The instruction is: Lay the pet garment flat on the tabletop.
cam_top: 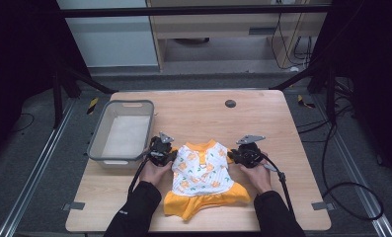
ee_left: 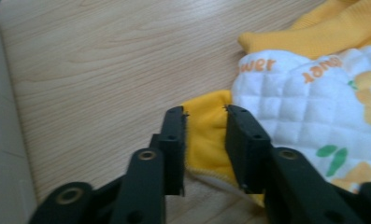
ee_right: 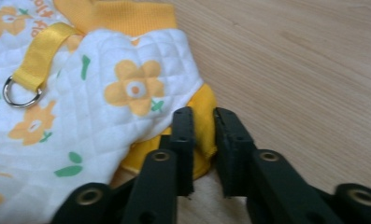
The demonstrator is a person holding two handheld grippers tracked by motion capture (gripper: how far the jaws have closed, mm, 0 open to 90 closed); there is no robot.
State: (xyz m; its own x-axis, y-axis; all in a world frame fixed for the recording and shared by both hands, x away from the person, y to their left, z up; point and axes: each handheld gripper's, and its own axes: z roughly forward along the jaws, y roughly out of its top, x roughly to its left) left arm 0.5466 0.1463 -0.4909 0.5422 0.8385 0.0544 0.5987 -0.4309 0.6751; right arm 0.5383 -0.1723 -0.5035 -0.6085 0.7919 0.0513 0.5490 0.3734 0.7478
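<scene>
Your left gripper (ee_left: 205, 116) had the yellow sleeve (ee_left: 206, 135) of the small garment (cam_top: 202, 177) between its jaws, and the two black jaws stood close on either side of the cuff; whether the pads actually pressed the cloth could not be told. Your right gripper (ee_right: 203, 116) sat the same way at the garment's other sleeve (ee_right: 204, 119), its jaws narrowly apart with the yellow cuff edge running up between them, and here too a firm pinch could not be confirmed. The garment itself, white quilted cloth with orange flowers, a yellow collar and a yellow ruffled hem, lay flat on the desk (cam_top: 198, 111), between your two hands and toward the near edge. In the right gripper view a yellow strap with a metal ring (ee_right: 20, 98) showed on the garment's back. Left of the garment, just beyond your left gripper, stood a grey plastic basket (cam_top: 96, 136). Farther back from the garment, a small dark disc (cam_top: 230, 103) sat on the desk.
</scene>
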